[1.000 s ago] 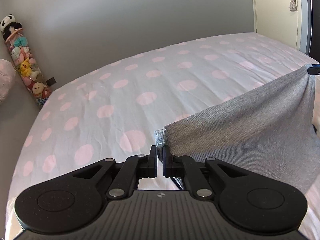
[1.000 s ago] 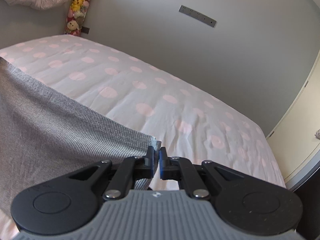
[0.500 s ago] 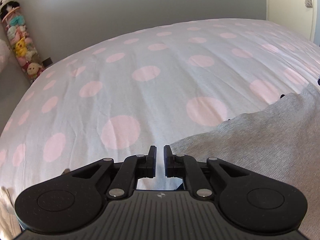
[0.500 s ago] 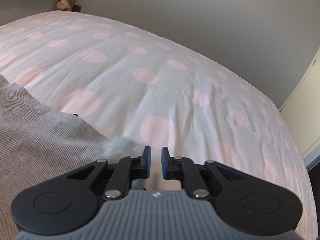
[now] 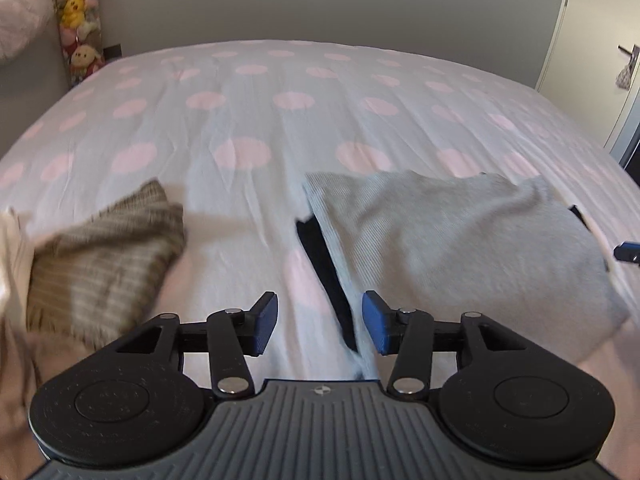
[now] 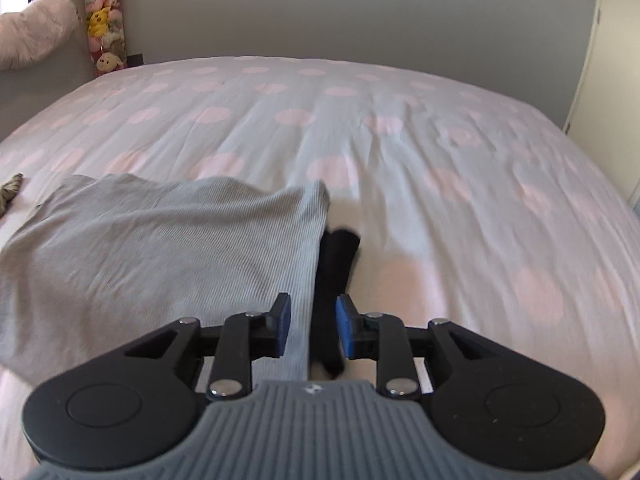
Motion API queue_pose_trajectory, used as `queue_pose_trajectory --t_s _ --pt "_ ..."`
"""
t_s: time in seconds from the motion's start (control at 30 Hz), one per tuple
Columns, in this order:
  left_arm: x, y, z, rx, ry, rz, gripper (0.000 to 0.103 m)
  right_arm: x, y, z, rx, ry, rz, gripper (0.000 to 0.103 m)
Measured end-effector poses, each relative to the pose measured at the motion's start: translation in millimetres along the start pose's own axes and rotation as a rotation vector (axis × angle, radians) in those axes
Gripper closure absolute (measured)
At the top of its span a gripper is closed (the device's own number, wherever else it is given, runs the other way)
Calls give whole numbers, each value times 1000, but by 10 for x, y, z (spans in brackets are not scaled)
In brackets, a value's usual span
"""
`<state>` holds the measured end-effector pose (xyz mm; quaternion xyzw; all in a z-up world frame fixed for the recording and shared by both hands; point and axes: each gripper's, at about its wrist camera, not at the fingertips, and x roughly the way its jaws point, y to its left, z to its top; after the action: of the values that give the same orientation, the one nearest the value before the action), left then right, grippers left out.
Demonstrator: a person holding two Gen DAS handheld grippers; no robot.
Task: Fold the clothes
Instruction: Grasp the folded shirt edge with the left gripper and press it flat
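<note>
A grey ribbed garment lies folded flat on the polka-dot bed, with black fabric showing along its edges. It also shows in the right wrist view, with a black strip at its right edge. My left gripper is open and empty above the garment's left edge. My right gripper is open and empty above the garment's right edge. A blue tip of the right gripper shows at the right in the left wrist view.
A brown striped garment lies folded at the left, beside pale beige cloth. A tube of plush toys and a pink pillow stand at the far left wall. A door is at the far right.
A second ago both grippers were shut on the grey garment's corners and held it up. They laid it down, opened wide and pulled back from it.
</note>
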<state>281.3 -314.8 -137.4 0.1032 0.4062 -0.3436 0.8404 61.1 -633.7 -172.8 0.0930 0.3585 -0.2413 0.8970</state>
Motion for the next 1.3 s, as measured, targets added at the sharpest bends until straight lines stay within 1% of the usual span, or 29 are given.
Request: queue_pose_trajectory --t_s 0.03,0.1,0.2,0.33,0.47,0.53,0.67,0.73,0.77,0.8,0.83,0.87,0.9,1.0,1.17,1.3 --pt "-42 -23 -80 -17 0 -5 55 -61 -7 -83 30 -1 9 67" --pt "-101 -62 -234 -60 2 -13 50 -167 -40 -260 103 1 33 63" --pt "-95 -66 -420 -150 19 -35 50 -261 -109 -530 229 11 61 62" --pt "-37 3 -633 -288 14 -55 49 -262 -189 -807 375 13 96 61" --pt "78 19 -768 -309 18 -52 49 -157 -247 -950 452 3 126 61" --pt "106 -18 -785 -277 0 -38 49 -102 -263 -981 472 -17 138 61" --pt "156 -94 -823 -251 -39 -9 50 -8 -246 -1034 497 -55 162 61" --pt "177 -148 -835 -231 -60 6 54 22 -215 -1037 493 -69 173 61" --pt "185 -187 -830 -213 -69 14 61 35 -198 -1037 490 -76 178 61" --pt "194 -213 -825 -199 -78 11 73 44 -176 -1031 480 -79 182 65" --pt "203 -221 -816 -195 -85 -4 79 51 -164 -1029 474 -80 186 78" --pt "211 -216 -807 -199 -89 -16 89 58 -156 -1029 471 -80 192 85" --pt "212 -203 -801 -208 -91 -27 95 57 -165 -1036 481 -83 197 88" --pt "191 -160 -771 -232 -85 -49 97 38 -208 -1051 520 -96 210 91" --pt "14 -33 -610 -296 -55 -94 98 -138 -219 -914 531 -96 229 92" --pt "-213 40 -461 -330 5 -123 98 -399 -245 -803 581 -86 247 93"
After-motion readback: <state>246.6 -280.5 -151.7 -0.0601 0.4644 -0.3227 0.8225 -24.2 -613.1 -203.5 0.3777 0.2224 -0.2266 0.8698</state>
